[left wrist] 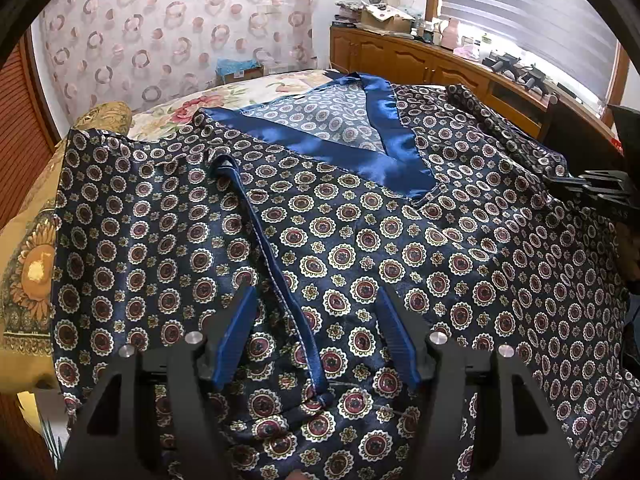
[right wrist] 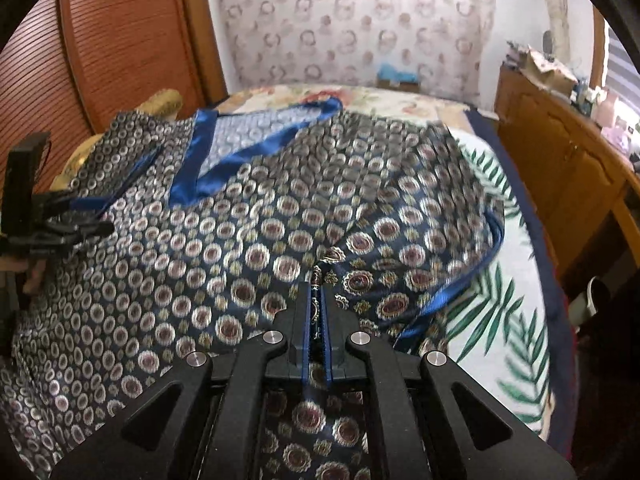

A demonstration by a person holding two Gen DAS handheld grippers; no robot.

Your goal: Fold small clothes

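Pinching a fold of the shirt (right wrist: 280,216) between its closed pads, the right gripper (right wrist: 317,312) has the cloth tented up near the shirt's right side, close to the bed's right edge, where the leaf-print cover (right wrist: 504,280) shows bare. The shirt lies spread front-up across the bed (left wrist: 224,100), collar (left wrist: 320,144) toward the far edge, and the left gripper (left wrist: 316,320) stands over the near hem with its jaws apart, holding nothing, a blue strap (left wrist: 272,264) lying between them. The satin looks slick and the bite looks small, so in my judgement the fold could slide out of the right pads mid-swing and drop in a heap. With the left side unpinned, a pull across might drag the whole shirt toward the bed's left edge instead of creasing it. The loose strap could get trapped under the flap and leave a lump, or be snagged if the left jaws close where they stand. Blur in the right wrist view suggests a fast sweep, which would raise the odds of a crooked crease.
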